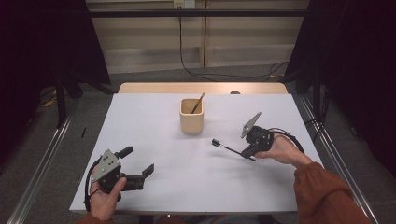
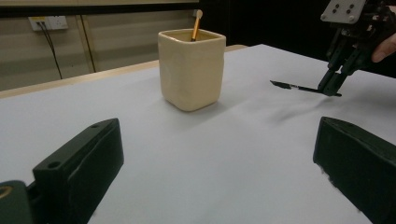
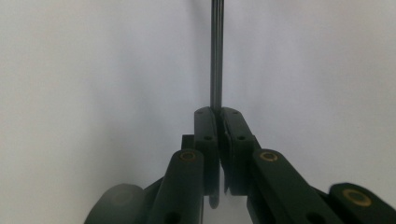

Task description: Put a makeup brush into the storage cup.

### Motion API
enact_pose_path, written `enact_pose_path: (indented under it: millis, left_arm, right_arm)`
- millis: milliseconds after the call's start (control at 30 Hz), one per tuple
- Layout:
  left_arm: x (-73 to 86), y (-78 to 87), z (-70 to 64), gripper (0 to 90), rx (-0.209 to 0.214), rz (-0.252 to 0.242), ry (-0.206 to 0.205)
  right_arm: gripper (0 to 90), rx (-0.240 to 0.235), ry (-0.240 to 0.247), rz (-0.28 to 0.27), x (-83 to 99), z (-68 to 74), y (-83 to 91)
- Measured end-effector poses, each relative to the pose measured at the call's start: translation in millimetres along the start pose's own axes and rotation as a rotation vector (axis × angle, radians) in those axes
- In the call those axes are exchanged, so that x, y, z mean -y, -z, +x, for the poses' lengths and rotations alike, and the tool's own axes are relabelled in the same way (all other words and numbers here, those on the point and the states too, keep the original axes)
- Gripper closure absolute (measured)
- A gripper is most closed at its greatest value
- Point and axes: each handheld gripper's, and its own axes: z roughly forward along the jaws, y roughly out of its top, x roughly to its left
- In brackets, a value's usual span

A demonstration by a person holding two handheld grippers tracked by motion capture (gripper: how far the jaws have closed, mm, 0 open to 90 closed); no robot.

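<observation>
Right gripper is clenched on a thin dark brush, pinching it near its rear end so the shaft juts out toward the middle of the desk, its dark tip lifted just clear of the white surface; in the right gripper view the jaws meet tight around the slim shaft. Left gripper rests near the desk's front left corner with its jaws spread wide and nothing between them. A cream square cup stands upright toward the far edge, about midway along it, and a gold-handled brush already leans inside. The step in hand looks like carrying the dark brush over to the cup to join the other one. The next move likely calls for raising the brush higher than the rim, tipping it more upright over the opening, and lowering it in without knocking the cup or the brush already there.
</observation>
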Motion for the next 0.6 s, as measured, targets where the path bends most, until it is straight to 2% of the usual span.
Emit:
enact_pose_path:
  millis: [33, 167, 400, 600]
  left_arm:
    - [0.0, 0.0, 0.1, 1.9, 0.000, 0.000, 0.000]
    - [0.0, 0.2, 0.4, 1.9, -0.001, -0.002, 0.003]
    - [0.0, -0.2, 0.0, 1.9, 0.000, -0.003, 0.007]
    - [0.0, -0.3, 0.0, 1.9, 0.000, -0.003, 0.009]
  right_arm:
    - [85.9, 0.009, -0.015, -0.006, 0.4, 1.2, 1.2]
    - [85.9, 0.004, -0.022, -0.048, 3.0, 4.4, 4.5]
    - [85.9, 0.030, -0.053, -0.141, 8.7, 8.1, 11.5]
    - [85.9, 0.023, -0.079, -0.193, 11.7, 10.1, 13.0]
